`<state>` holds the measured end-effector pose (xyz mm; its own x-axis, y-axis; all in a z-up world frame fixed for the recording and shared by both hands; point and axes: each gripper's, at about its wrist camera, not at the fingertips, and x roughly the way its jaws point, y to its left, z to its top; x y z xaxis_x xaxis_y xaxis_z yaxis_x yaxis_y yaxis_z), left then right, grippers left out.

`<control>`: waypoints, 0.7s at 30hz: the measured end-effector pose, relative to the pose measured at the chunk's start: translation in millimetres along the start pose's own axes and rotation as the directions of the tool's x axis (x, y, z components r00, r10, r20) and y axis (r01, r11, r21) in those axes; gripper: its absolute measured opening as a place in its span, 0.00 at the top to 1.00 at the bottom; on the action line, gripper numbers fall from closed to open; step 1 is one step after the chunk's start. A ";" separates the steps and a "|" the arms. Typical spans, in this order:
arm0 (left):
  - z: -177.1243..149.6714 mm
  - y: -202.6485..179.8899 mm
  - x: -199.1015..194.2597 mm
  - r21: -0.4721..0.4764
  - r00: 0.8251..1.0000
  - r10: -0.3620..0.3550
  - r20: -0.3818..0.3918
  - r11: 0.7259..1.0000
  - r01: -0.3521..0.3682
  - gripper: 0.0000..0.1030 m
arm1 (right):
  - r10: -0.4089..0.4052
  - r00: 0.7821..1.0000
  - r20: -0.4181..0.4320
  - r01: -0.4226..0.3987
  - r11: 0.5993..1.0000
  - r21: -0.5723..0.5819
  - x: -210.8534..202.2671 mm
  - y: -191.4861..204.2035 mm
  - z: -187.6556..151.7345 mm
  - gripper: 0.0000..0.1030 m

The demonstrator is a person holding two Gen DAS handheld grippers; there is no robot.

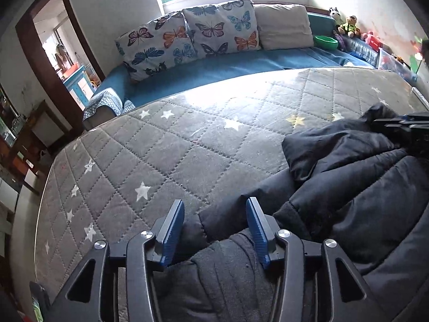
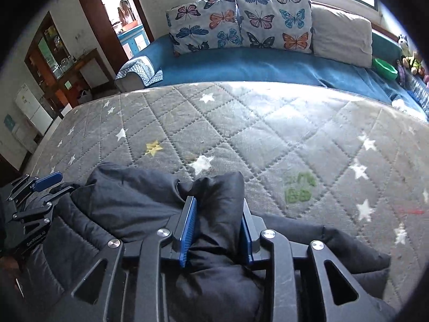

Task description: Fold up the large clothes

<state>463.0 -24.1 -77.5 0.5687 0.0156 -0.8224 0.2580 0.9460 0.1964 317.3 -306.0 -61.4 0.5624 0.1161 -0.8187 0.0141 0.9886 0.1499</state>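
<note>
Here we are over the bed (image 1: 166, 145), and the dark padded jacket (image 1: 348, 187) lies bunched at the near side of the grey star-quilted cover, well short of the sofa (image 1: 214, 69) with its butterfly cushions (image 1: 193, 35).

Left hand-held gripper (image 1: 215, 230): jaws parted, a sleeve cuff lying between the blue pads, and neither pad looks pressed into it, so I'd call that released. Right hand-held gripper (image 2: 218, 228): narrower gap, a puffy fold of jacket (image 2: 161, 204) sitting between the pads; it seems loose rather than pinched, though the cloth fills most of the gap.

What could go wrong? This stuffing is springy, so a fold let go like this may puff up and slide open. The slack cloth between the right pads could also catch and drag along when that hand lifts, undoing the fold. The cuff at the left could snag the same way.

Room to move: plenty of bare quilt ahead and out to the right in the right wrist view, and a wide open stretch to the left in the left view. The near edge of the bed is out of sight, so any cloth hanging there could slip off. The two grippers sit close together across the jacket, so mind a bump.
</note>
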 end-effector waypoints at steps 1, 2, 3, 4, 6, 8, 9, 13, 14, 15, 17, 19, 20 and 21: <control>0.3 0.2 -0.3 0.001 1.000 0.003 0.000 1.000 -0.003 0.49 | -0.008 1.000 0.010 0.008 1.000 -0.008 -4.2 1.3 1.6 0.68; 0.4 -0.5 -0.3 0.004 1.000 0.008 0.001 1.000 -0.008 0.48 | -0.012 1.000 0.024 0.012 1.000 -0.013 -11.9 2.6 3.0 0.68; 0.4 -0.8 -0.3 0.005 1.000 0.014 0.001 1.000 -0.014 0.48 | -0.002 0.999 0.039 0.002 1.000 -0.010 -25.0 2.3 1.4 0.68; 0.4 -0.8 -0.4 0.005 1.000 0.018 0.001 1.000 -0.018 0.47 | 0.005 0.999 0.046 -0.005 1.000 -0.008 -33.1 3.1 3.5 0.68; 0.2 -0.2 -0.2 0.002 1.000 0.020 0.001 1.000 -0.020 0.46 | -0.026 0.998 0.060 0.028 0.999 -0.024 -57.5 2.7 -4.3 0.67; 0.0 1.0 -1.0 -0.003 1.000 0.024 0.001 1.000 -0.024 0.43 | -0.071 0.995 0.071 0.075 0.995 -0.060 -72.6 3.4 -14.1 0.58; -0.1 1.3 -1.8 -0.005 1.000 0.026 0.003 1.000 -0.026 0.42 | -0.103 0.991 0.084 0.110 0.990 -0.084 -80.2 2.9 -21.6 0.56; -0.7 1.7 -11.8 -0.005 0.999 0.042 0.019 0.999 -0.042 0.39 | -0.162 0.979 0.124 0.177 0.976 -0.128 -84.3 -13.6 -51.7 0.46; -0.5 1.7 -15.8 -0.005 0.999 0.044 0.024 0.999 -0.044 0.39 | -0.169 0.980 0.101 0.180 0.977 -0.116 -74.3 -21.7 -57.4 0.45; -0.3 1.9 -26.1 0.000 0.998 0.043 0.037 0.999 -0.043 0.39 | -0.158 0.984 0.085 0.167 0.981 -0.102 -64.9 -28.1 -59.5 0.45; -0.5 4.9 -48.7 -0.001 0.996 0.040 0.076 0.999 -0.040 0.39 | -0.166 0.982 0.092 0.174 0.980 -0.095 -55.0 -27.6 -56.3 0.45; -2.9 8.7 -78.4 -0.021 0.992 -0.018 0.126 1.000 0.021 0.39 | -0.219 0.972 0.086 0.229 0.963 -0.141 -47.8 -16.6 -52.1 0.44; -4.3 9.8 -91.1 -0.033 0.988 -0.052 0.147 0.998 0.057 0.38 | -0.241 0.967 0.086 0.253 0.953 -0.165 -44.9 -12.7 -52.0 0.44; -7.4 10.2 -106.8 -0.044 0.979 -0.105 0.175 0.993 0.114 0.36 | -0.256 0.963 0.085 0.268 0.946 -0.181 -41.5 -9.8 -50.9 0.44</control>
<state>399.2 -13.8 8.4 0.6661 -0.1404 -0.7325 0.2868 0.9548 0.0778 251.7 -315.7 -57.1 0.6079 -0.1494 -0.7798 0.0145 0.9841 -0.1772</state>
